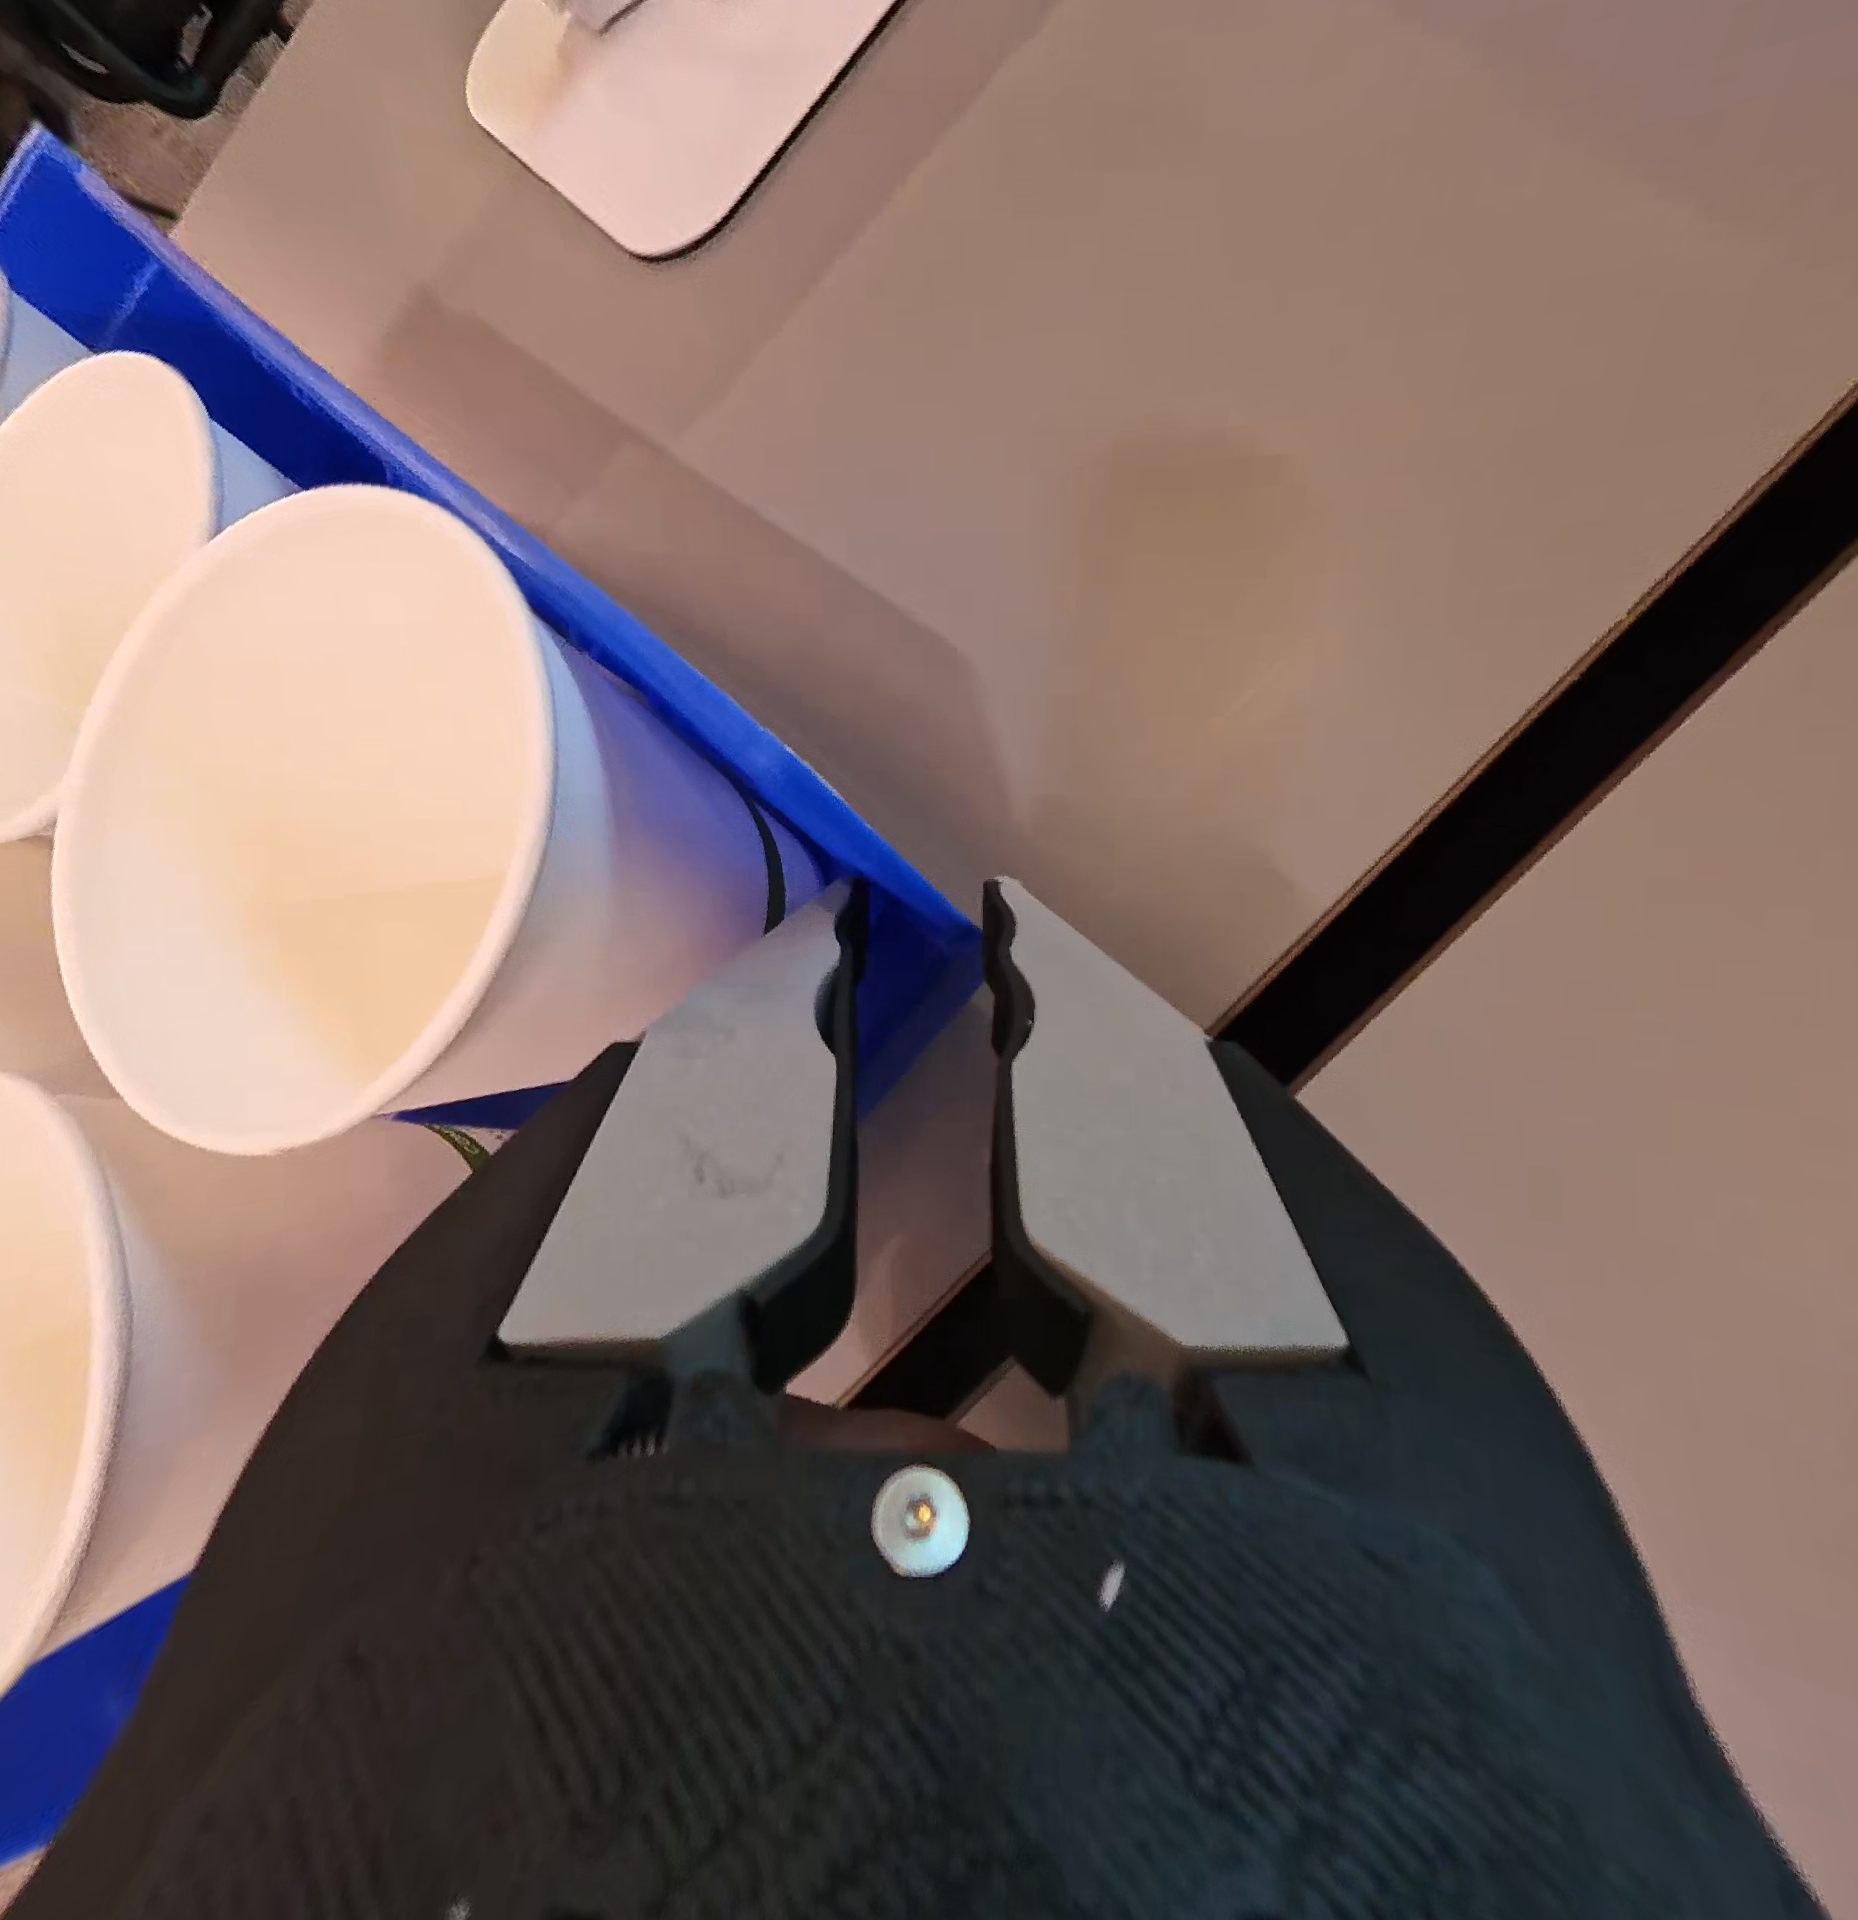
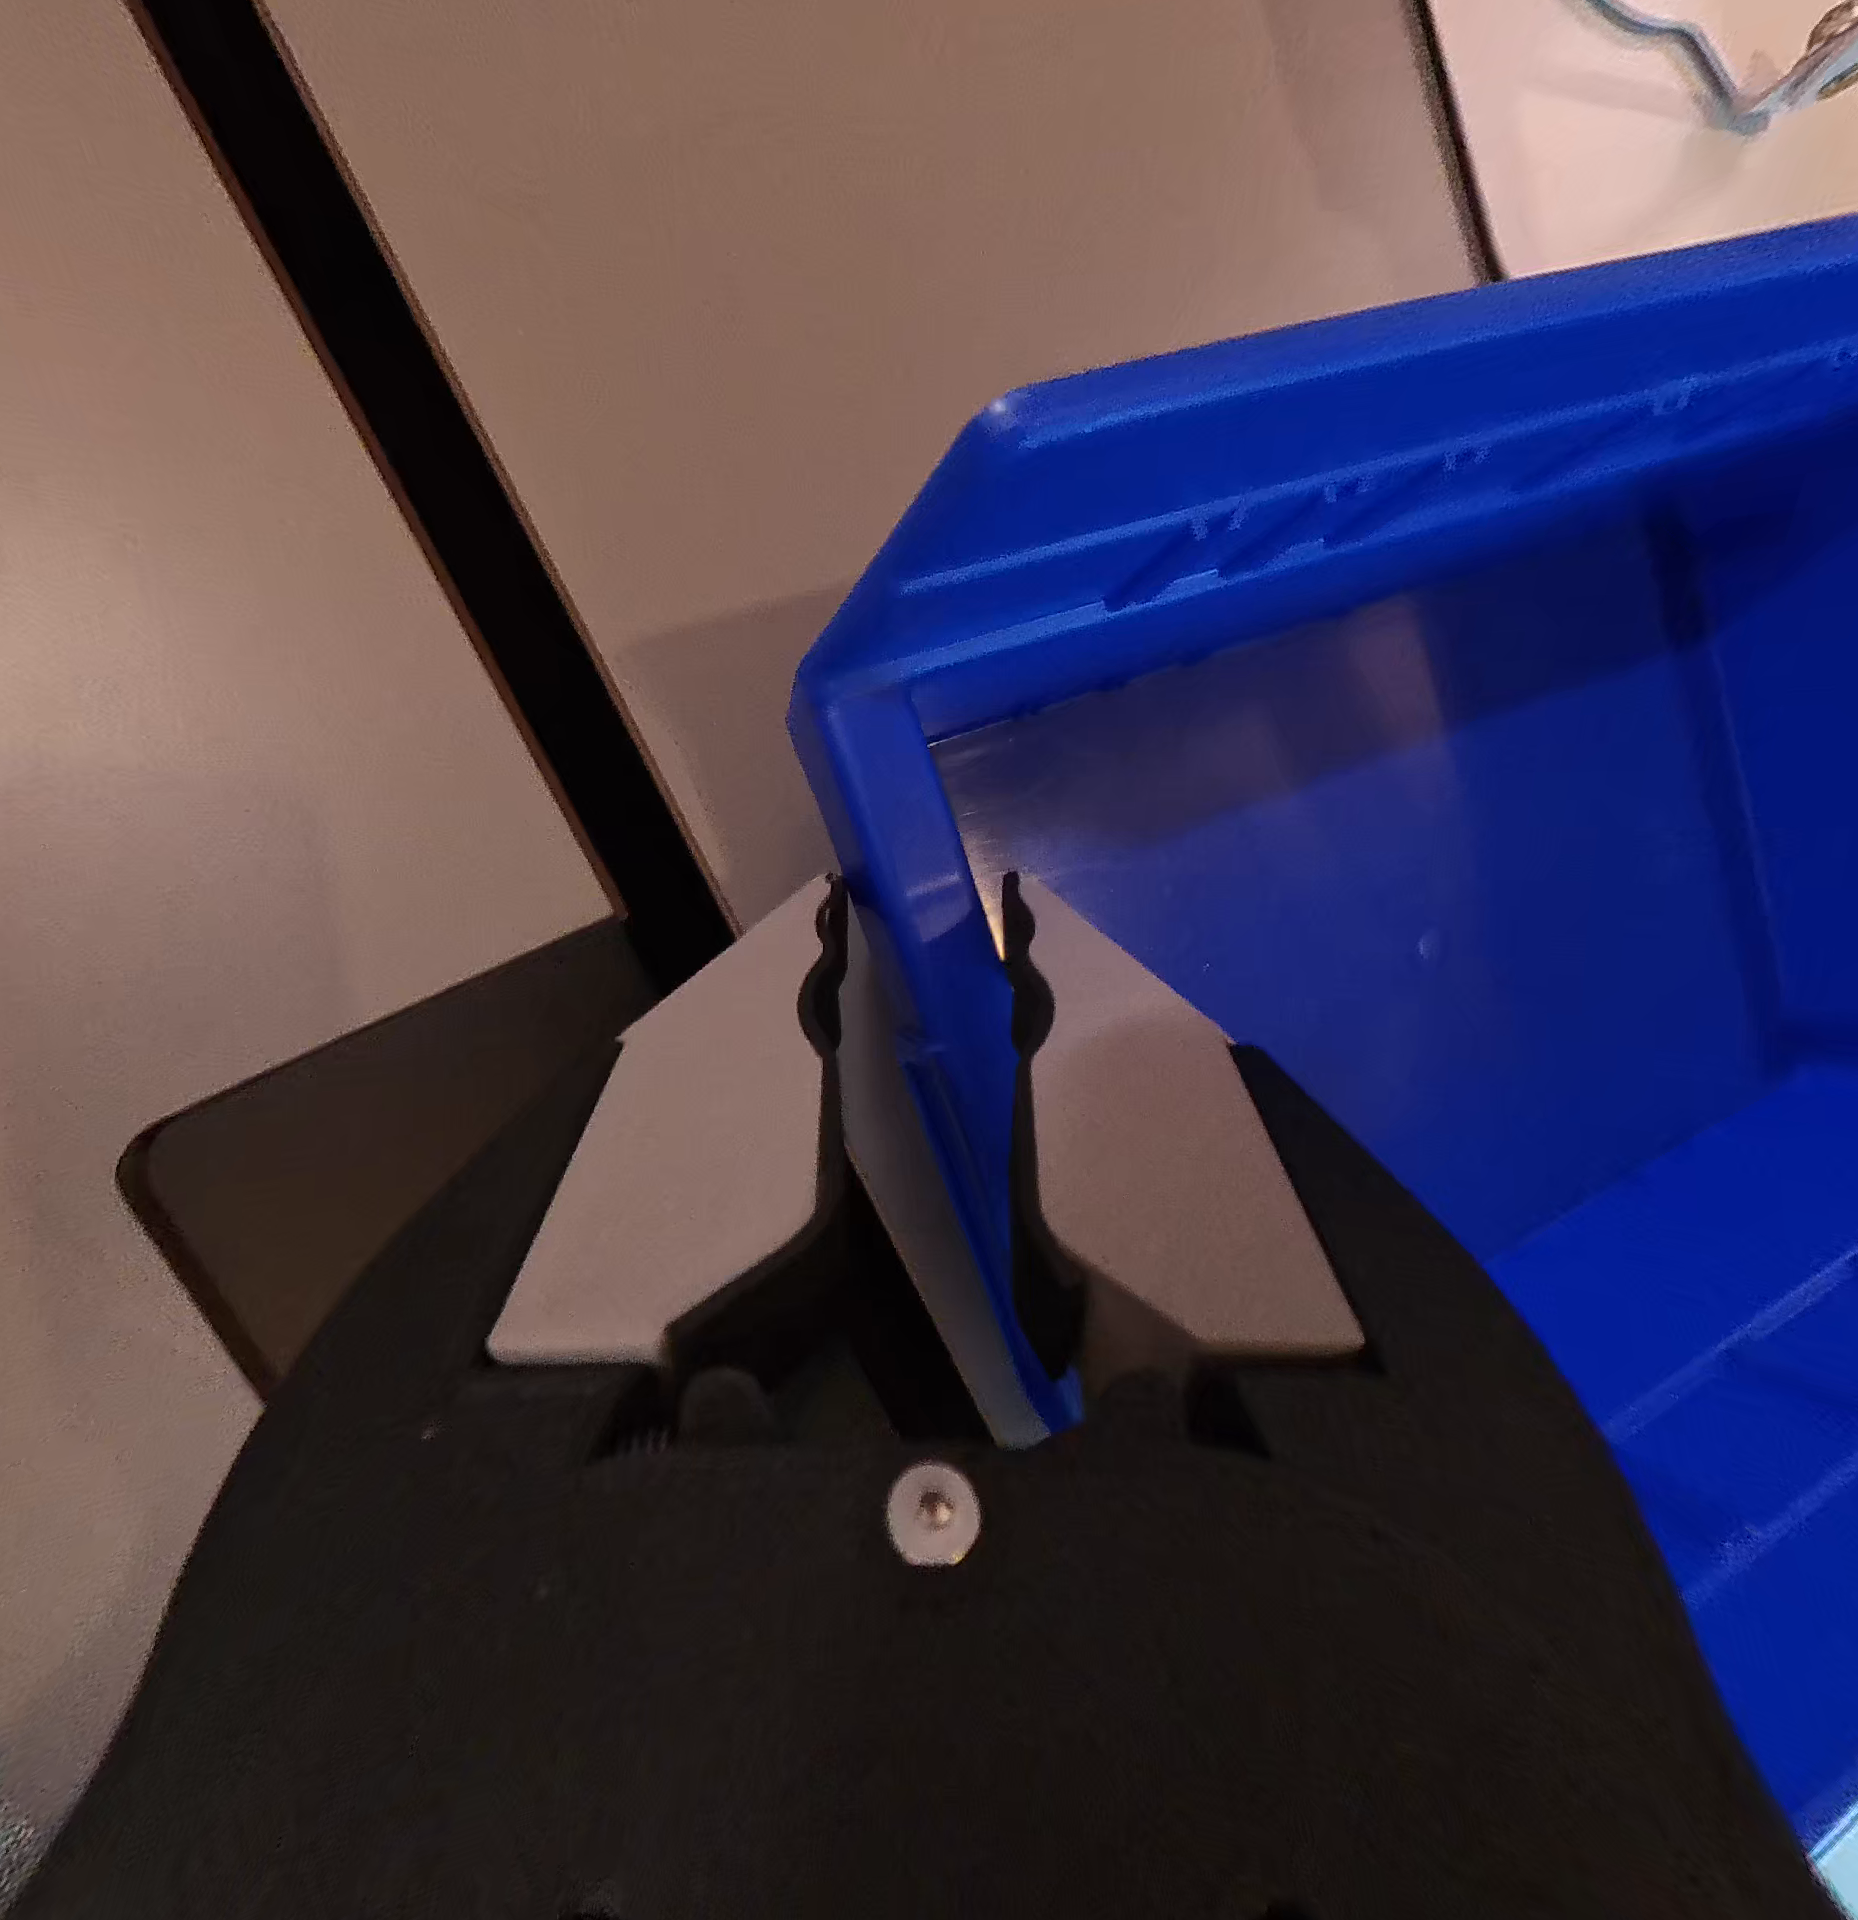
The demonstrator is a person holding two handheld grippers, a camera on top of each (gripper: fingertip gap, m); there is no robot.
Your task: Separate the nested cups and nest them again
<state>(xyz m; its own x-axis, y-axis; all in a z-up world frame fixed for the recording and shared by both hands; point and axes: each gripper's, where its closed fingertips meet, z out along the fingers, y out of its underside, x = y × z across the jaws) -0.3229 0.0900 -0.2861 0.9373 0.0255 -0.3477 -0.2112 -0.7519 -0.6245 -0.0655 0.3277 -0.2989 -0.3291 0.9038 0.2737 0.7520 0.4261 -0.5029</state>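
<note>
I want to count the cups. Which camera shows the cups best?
The left wrist view: several white paper cups lean with open mouths against the blue bin. The right wrist view shows no cups, only a bin wall between the right gripper fingers.

The left wrist view looks forward and steeply down along its own two fingers point(image 1: 831, 1122), very close to a blue bin point(image 1: 634, 634) that runs from 10 o'clock down to centre; white paper cups point(image 1: 301, 810) fill the 9 o'clock side, tabletop point(image 1: 1320, 416) the 1 o'clock side. The right wrist view also looks forward and down, just as close (its fingers point(image 2: 1122, 1143) straddle a bin wall), with the blue bin point(image 2: 1424, 831) spreading toward 3 o'clock. Both views share blue bin walls and the tan tabletop with its dark seam point(image 1: 1548, 790), which in the right view runs toward 11 o'clock point(image 2: 405, 436).
</note>
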